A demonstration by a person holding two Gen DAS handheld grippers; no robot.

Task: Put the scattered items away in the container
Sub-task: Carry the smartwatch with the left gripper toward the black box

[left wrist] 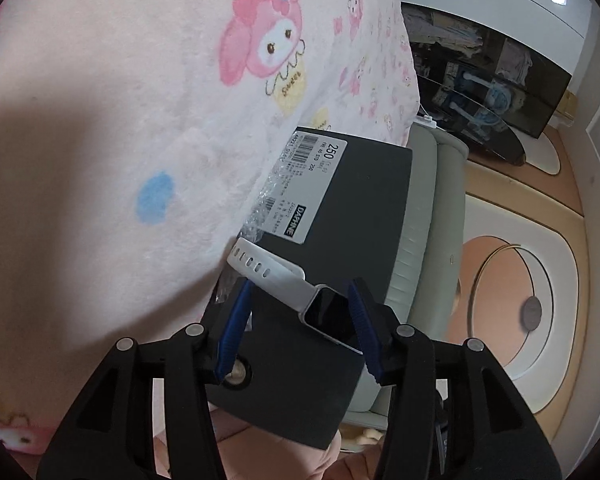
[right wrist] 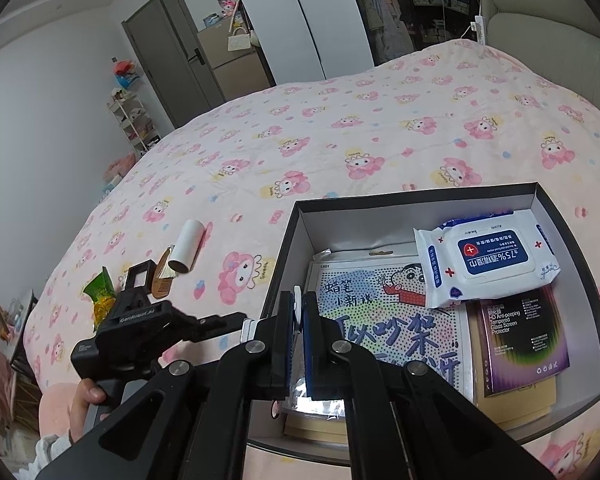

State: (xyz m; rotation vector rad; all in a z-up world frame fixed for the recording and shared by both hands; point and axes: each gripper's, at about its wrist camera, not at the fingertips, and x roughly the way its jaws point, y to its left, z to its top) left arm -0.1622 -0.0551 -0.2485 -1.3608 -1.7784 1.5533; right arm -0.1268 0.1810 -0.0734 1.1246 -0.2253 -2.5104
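The smartwatch (left wrist: 320, 304), light, with a fragile glass face and floppy strap, is pinched by the closed right tool (right wrist: 298, 312) at the box (right wrist: 572, 280) wall; the left tool (left wrist: 300, 320) is spread around it, untouching. The strap is judged the safest hold.

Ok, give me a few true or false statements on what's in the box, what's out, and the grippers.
1. The wipes lie in the box. True.
2. The roll is in the box. False: it lies on the blanket, beside the comb.
3. The right gripper is open. False: it is shut on the watch.
4. The left gripper is open around the watch. True.
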